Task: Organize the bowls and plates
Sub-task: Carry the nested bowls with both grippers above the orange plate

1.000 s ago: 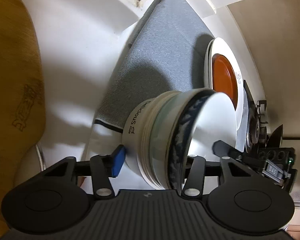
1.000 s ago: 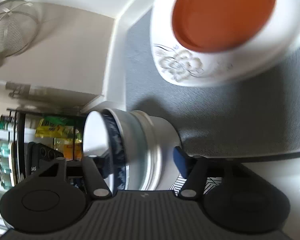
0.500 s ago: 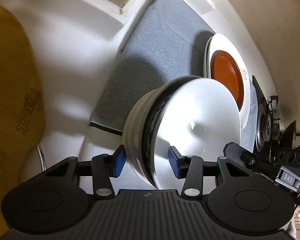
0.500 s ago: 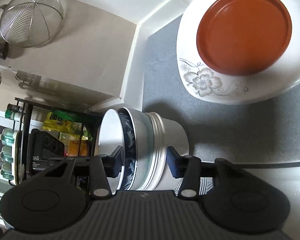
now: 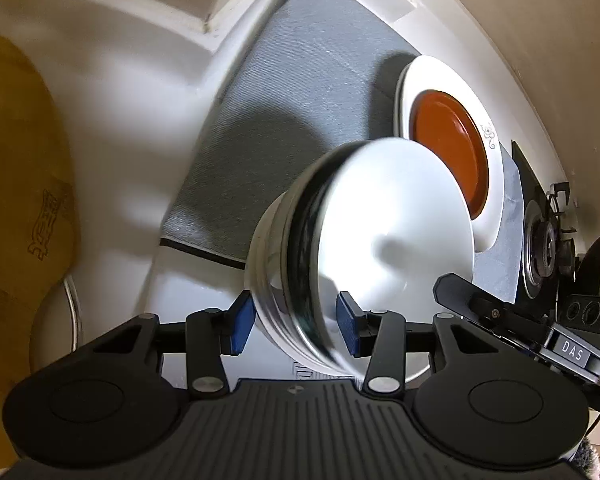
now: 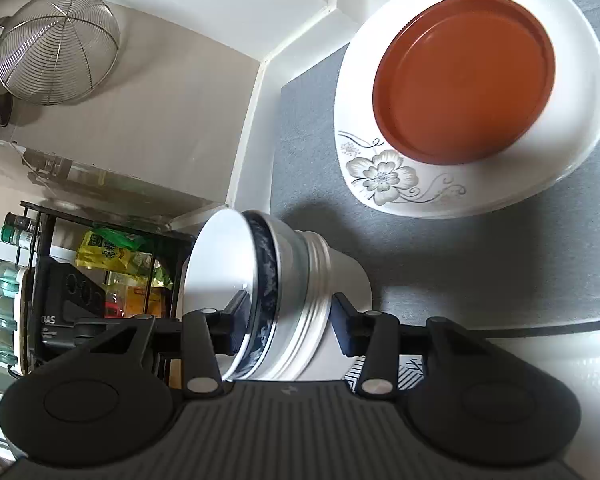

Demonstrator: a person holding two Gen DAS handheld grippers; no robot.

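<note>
A stack of nested bowls (image 5: pixel 364 248), white inside with a blue-patterned rim, is held tilted on its side above the grey mat (image 5: pixel 284 120). My left gripper (image 5: pixel 296 322) is shut on one side of the stack's rim. My right gripper (image 6: pixel 286 322) is shut on the opposite side of the stack (image 6: pixel 284 280). An orange plate (image 6: pixel 464 76) lies on a white flowered plate (image 6: pixel 388 176) on the mat beyond the stack; both also show in the left wrist view (image 5: pixel 448 144).
A wooden board (image 5: pixel 16 200) stands at the left. A gas stove (image 5: pixel 544 248) lies at the right of the mat. A wire strainer (image 6: pixel 56 48) hangs on the wall, and a black rack with bottles and packets (image 6: pixel 100 264) stands beside the counter.
Both grippers have closed onto the bowl stack and it has turned, its white inside now facing more toward the left wrist camera. The plates have shifted farther away in the right wrist view.
</note>
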